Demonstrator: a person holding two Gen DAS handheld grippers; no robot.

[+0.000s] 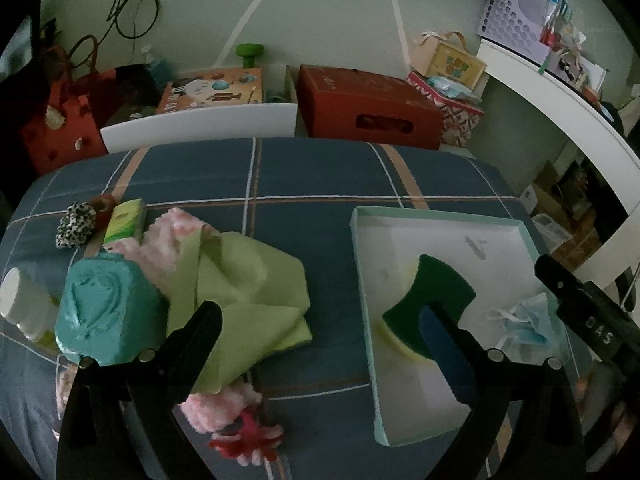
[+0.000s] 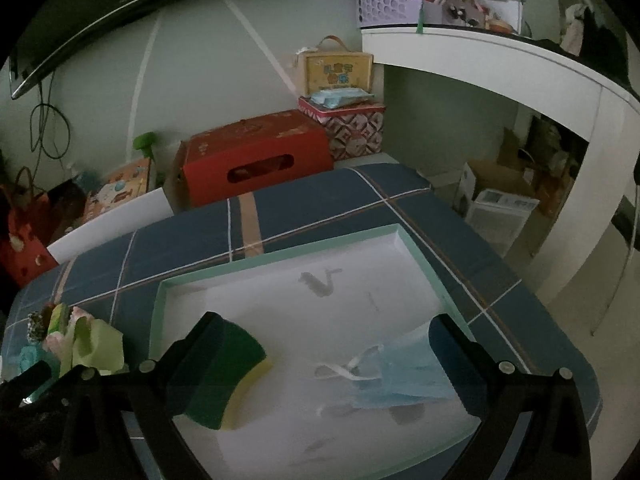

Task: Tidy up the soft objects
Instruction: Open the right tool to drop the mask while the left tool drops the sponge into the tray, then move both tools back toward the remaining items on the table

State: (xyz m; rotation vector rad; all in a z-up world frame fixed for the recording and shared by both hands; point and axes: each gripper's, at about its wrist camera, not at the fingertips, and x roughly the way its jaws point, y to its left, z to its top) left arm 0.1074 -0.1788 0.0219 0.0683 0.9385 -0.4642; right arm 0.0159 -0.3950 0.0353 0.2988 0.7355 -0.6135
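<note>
A mint-rimmed white tray (image 1: pixel 362 264) (image 2: pixel 280 254) lies on the plaid bedcover. In it are a green-and-yellow sponge (image 1: pixel 436 280) (image 2: pixel 224 376) and a crumpled blue face mask (image 1: pixel 524 320) (image 2: pixel 400 380). My left gripper (image 1: pixel 320 324) is open and empty, between the tray's left edge and a pile of soft things. The pile holds a teal rolled towel (image 1: pixel 104 312), a light green cloth (image 1: pixel 248 280) and pink fluffy fabric (image 1: pixel 172 232). My right gripper (image 2: pixel 328 332) hangs open over the tray, sponge by its left finger and mask by its right, pressing on neither.
A spotted scrunchie (image 1: pixel 76 224), a green tissue pack (image 1: pixel 126 220) and a white cup (image 1: pixel 20 300) sit left of the pile. A red fuzzy toy (image 1: pixel 248 440) lies near the front. Beyond the bed stand a red box (image 1: pixel 368 108) and a white desk (image 2: pixel 500 60).
</note>
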